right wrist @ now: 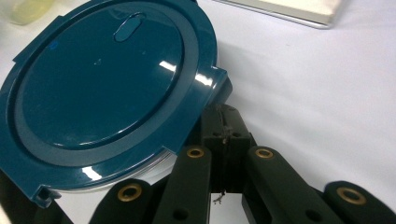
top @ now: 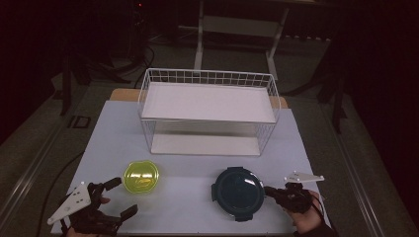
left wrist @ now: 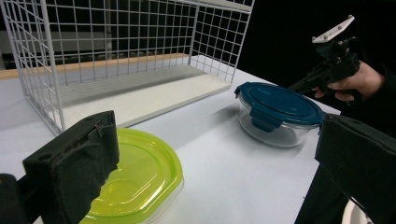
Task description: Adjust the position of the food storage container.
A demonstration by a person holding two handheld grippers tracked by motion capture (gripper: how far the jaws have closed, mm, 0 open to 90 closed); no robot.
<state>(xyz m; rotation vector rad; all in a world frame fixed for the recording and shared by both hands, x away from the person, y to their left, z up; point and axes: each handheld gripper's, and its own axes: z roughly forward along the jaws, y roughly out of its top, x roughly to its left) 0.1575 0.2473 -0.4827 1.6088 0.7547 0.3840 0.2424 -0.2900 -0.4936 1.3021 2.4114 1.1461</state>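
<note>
the blue-lidded container [top: 237,192] sits on the table [top: 197,168] at five o'clock of the wire basket [top: 207,111]. at its three o'clock, the right gripper [top: 271,191] has jaws together beside a lid clip. the left gripper [top: 123,197], jaws apart, waits near the green-lidded container [top: 141,177].

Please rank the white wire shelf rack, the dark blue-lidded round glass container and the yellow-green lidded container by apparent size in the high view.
1. White wire shelf rack, by far the largest.
2. Dark blue-lidded round glass container.
3. Yellow-green lidded container, clearly smaller than the blue one beside it.
</note>
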